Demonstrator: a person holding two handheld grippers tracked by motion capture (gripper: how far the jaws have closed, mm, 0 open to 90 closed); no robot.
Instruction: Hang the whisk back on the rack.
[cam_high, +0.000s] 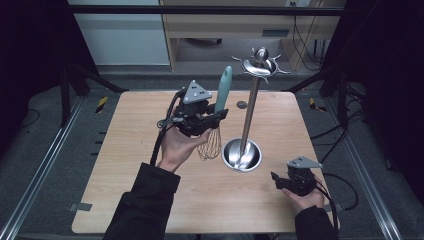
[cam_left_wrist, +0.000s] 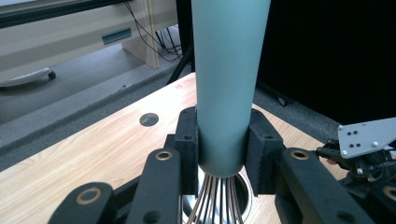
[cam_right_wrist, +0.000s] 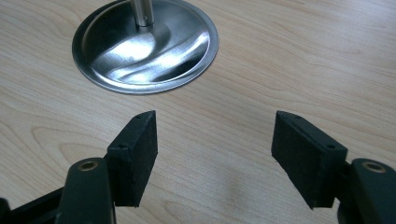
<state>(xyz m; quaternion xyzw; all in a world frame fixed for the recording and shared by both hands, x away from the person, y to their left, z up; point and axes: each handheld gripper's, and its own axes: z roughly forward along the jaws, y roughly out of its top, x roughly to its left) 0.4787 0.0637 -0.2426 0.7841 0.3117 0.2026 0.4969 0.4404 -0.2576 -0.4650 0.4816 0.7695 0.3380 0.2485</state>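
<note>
A whisk with a teal handle (cam_high: 223, 89) and wire loops (cam_high: 210, 145) hangs upright above the wooden table (cam_high: 125, 165). My left gripper (cam_high: 218, 114) is shut on the lower end of that handle (cam_left_wrist: 226, 84), its two pads pressed against either side just above the wires. Right beside the whisk stands a steel utensil stand (cam_high: 250, 110) with a round dish base (cam_high: 242, 155) and a ring of hooks (cam_high: 260, 65) on top. Near the table's front right, my right gripper (cam_high: 276, 180) rests low, open, with bare wood between its pads (cam_right_wrist: 135, 149). The stand's base (cam_right_wrist: 144, 44) lies just ahead of it.
A small round hole (cam_high: 242, 105) sits in the tabletop behind the stand. Metal rails run along both sides of the table. A light wooden cabinet (cam_high: 240, 25) stands beyond the far edge. The other gripper's grey plate (cam_left_wrist: 364, 137) shows at the right of the left gripper view.
</note>
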